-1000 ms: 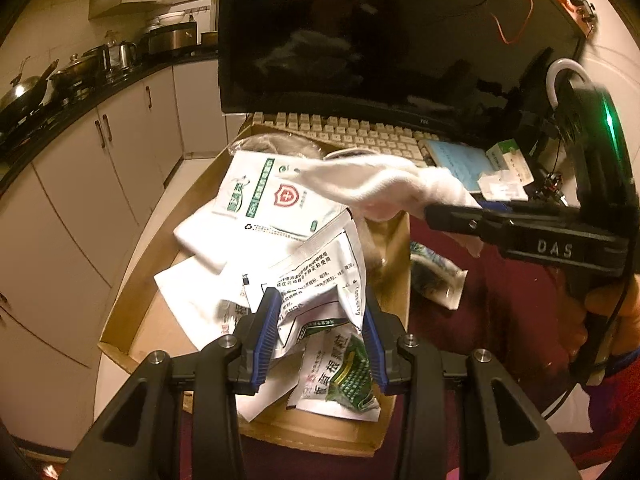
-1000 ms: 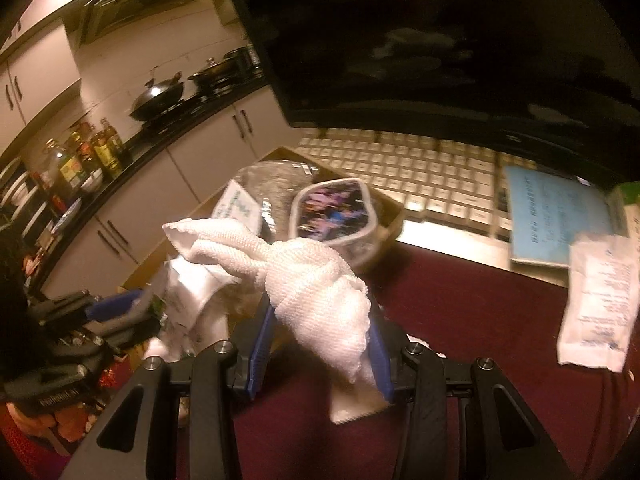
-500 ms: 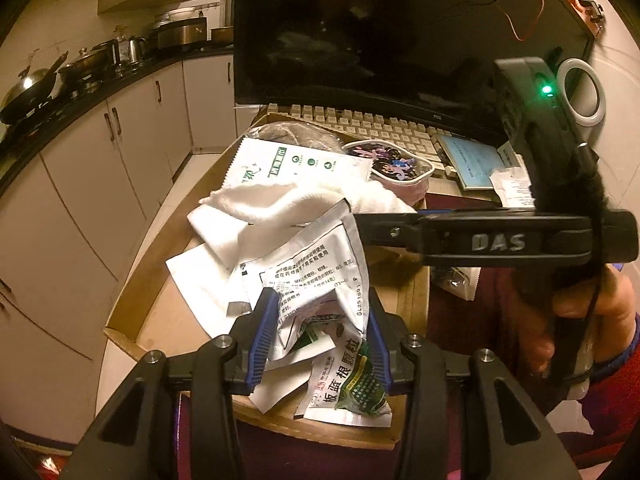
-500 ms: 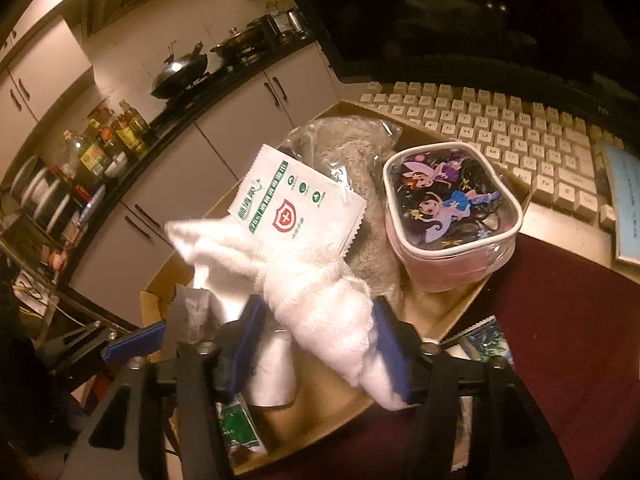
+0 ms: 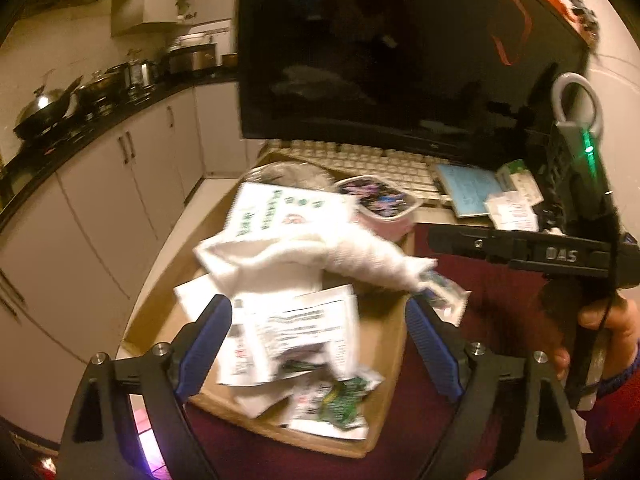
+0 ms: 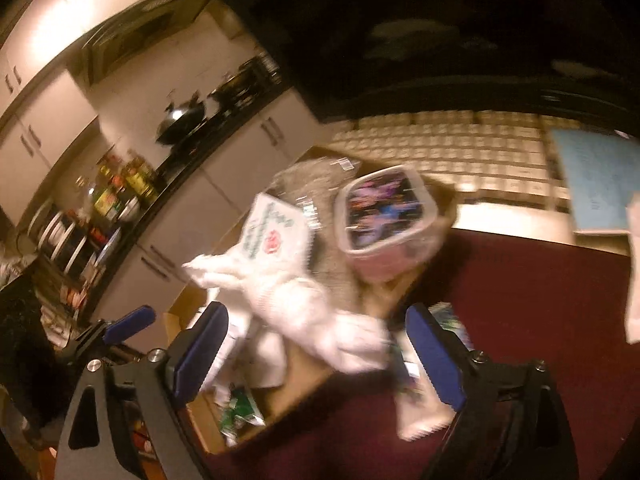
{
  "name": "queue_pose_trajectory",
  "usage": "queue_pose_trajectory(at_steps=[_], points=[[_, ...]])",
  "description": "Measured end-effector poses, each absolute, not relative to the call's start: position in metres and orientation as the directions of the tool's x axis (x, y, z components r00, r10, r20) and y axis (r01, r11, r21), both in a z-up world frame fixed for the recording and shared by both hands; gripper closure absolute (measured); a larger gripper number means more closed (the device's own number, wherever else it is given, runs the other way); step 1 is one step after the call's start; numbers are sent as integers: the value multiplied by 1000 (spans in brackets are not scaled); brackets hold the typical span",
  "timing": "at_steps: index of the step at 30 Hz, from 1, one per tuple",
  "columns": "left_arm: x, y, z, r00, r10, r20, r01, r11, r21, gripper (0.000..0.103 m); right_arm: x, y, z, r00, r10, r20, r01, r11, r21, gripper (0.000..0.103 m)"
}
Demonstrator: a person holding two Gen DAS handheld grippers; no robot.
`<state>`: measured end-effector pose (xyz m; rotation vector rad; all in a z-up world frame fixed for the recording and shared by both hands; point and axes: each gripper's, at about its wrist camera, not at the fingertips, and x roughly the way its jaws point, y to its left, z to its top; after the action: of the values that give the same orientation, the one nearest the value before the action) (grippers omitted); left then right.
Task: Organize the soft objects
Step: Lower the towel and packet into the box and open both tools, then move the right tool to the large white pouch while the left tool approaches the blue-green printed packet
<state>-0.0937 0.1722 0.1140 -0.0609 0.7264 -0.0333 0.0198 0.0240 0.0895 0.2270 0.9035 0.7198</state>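
White towel (image 6: 304,312) lies across the cardboard tray (image 6: 304,376), its long axis running from far left to near right, just ahead of the wide-open right gripper (image 6: 316,356), while the left gripper (image 5: 320,346), also spread, hangs over the packets (image 5: 296,336).

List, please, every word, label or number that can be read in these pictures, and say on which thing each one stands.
"DAS": raised letters on the right gripper body, seen from the left wrist.
White sachet with green print and a red shield: blurred, not readable.
White printed packet between the open left gripper fingers: black text, too blurred.
Blue booklet: too small.
Keyboard keys: not legible.
Cartoon lid of the pink box: no readable words.
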Motion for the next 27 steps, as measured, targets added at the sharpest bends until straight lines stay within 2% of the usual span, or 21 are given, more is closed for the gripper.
queue_pose_trajectory(at_steps=[3, 8, 12, 15, 27], points=[[-90, 151, 115, 742, -109, -661, 70, 994, -85, 13, 20, -7, 87, 447, 614, -650, -421, 786, 453, 9], [-79, 93, 107, 670, -279, -688, 208, 960, -186, 11, 24, -70, 75, 512, 526, -679, -288, 850, 442, 8], [-70, 50, 90, 622, -277, -733, 268, 954, -133, 11, 23, -115, 68, 562, 457, -689, -182, 881, 437, 8], [-63, 32, 80, 592, -288, -753, 287, 948, -137, 11, 23, -138, 66, 575, 435, -693, -133, 885, 445, 8], [-48, 21, 59, 545, -245, -802, 260, 959, -116, 11, 12, -179, 60, 593, 404, -696, -61, 885, 462, 8]])
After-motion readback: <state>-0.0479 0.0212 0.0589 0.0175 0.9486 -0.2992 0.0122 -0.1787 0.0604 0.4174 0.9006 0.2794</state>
